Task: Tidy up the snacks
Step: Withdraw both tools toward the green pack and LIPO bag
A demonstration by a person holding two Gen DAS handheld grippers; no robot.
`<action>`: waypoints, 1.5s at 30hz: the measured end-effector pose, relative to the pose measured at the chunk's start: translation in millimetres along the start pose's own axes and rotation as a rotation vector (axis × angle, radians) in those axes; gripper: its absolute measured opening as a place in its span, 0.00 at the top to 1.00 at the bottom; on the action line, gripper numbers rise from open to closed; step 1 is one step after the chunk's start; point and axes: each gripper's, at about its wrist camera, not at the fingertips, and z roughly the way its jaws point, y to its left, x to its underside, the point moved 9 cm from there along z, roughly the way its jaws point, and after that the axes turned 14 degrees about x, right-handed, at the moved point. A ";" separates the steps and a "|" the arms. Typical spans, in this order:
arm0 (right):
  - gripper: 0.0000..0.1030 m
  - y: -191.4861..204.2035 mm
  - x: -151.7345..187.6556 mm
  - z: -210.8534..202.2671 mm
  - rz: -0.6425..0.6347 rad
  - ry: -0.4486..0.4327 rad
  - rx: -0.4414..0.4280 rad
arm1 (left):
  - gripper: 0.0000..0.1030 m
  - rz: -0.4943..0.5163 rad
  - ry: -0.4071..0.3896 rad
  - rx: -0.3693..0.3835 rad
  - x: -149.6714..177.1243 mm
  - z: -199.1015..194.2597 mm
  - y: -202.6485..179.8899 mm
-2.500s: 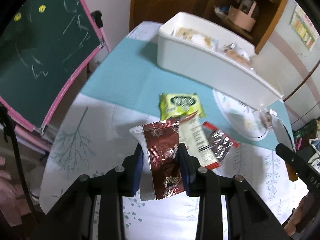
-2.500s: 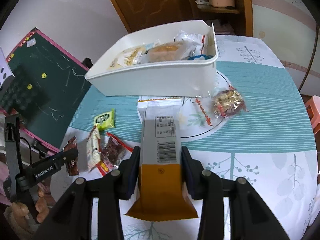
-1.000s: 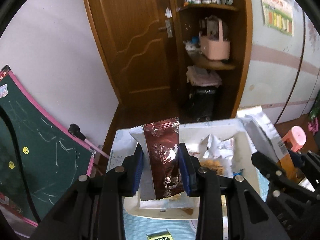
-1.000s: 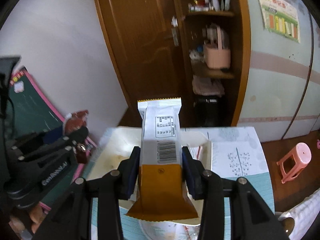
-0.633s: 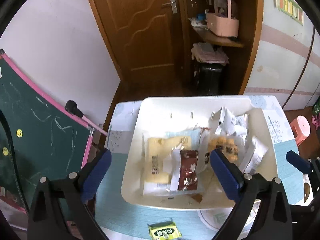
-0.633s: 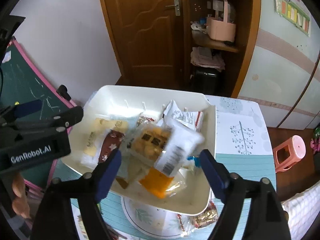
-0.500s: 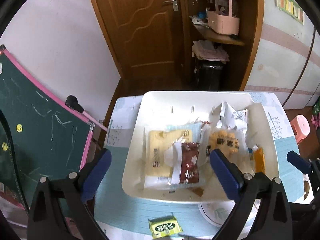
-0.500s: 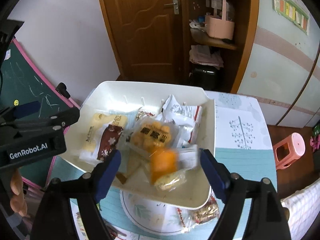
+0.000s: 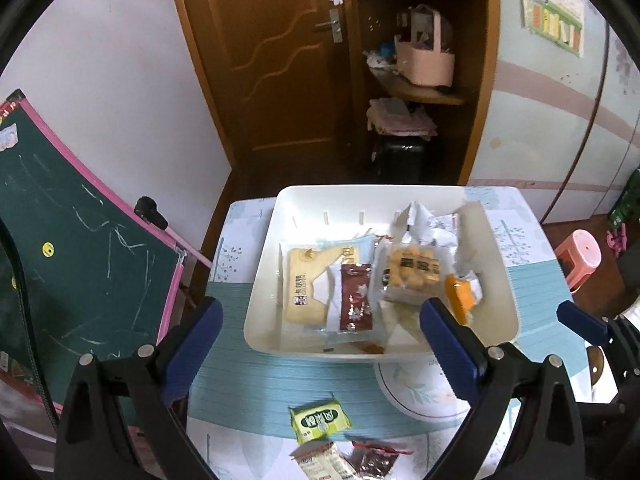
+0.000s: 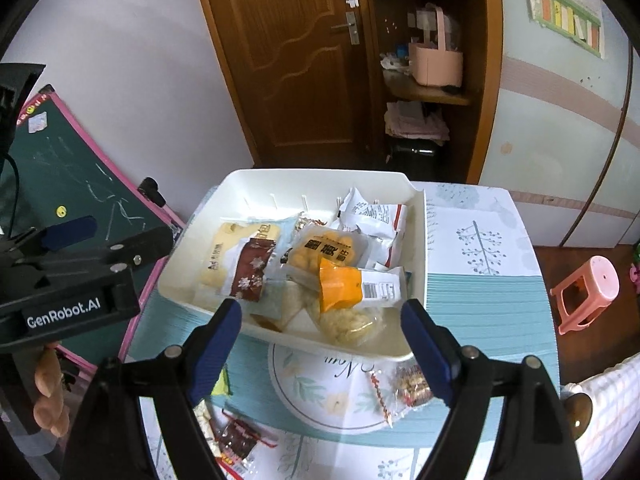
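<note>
I had both tongs spread wide and empty, left gripper [image 9: 320, 340] and right gripper [image 10: 322, 340] above the white bin [image 9: 496, 280]. The brown packet [image 9: 355, 298] and orange packet [image 10: 356, 286] lay inside; a green packet [image 9: 320, 420], possibly candy, sat on the table [image 9: 256, 384].

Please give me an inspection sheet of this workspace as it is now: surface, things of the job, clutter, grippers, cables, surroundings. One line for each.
Surface: table with leaf-print cloth and a teal striped mat.
Job's things: white bin holds the brown packet, the orange-and-white packet and other snacks; green packet and more snacks lie loose on the table in front.
Clutter: patterned plate, partly under the bin, with a clear nut packet on it.
Grippers: left gripper open, holds nothing; right gripper open, holds nothing.
Cables: nothing seen on the table.
Surroundings: chalkboard, wooden door, pink stool.
</note>
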 end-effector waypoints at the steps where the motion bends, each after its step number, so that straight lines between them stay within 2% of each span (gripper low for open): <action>1: 0.20 -0.9 0.7 -4.2 0.002 -0.005 -0.001 | 0.04 0.006 -0.008 0.006 0.8 -5.9 -3.6; 15: 0.20 -33.5 22.0 -56.6 0.044 -0.079 -0.008 | 0.04 0.071 -0.102 0.074 19.2 -62.4 -53.9; 21: 0.19 -61.3 40.4 -61.7 0.044 -0.095 0.051 | 0.03 0.056 -0.127 0.083 44.1 -65.5 -54.8; 23: 0.19 -74.3 49.7 -59.2 0.052 -0.084 0.068 | 0.03 0.043 -0.111 0.081 56.9 -59.2 -49.5; 28: 0.19 -105.5 70.8 -47.5 0.082 -0.047 0.105 | 0.03 0.011 -0.073 0.023 88.0 -38.2 -22.1; 34: 0.19 -131.5 97.4 -19.5 0.139 0.039 0.122 | 0.03 -0.067 0.007 -0.005 132.3 -7.0 12.4; 39: 0.19 -134.4 118.8 3.1 0.160 0.107 0.116 | 0.03 -0.141 0.098 -0.006 171.1 21.4 31.5; 45: 0.19 -118.4 134.8 24.1 0.130 0.156 0.115 | 0.03 -0.252 0.203 0.028 214.3 54.9 37.4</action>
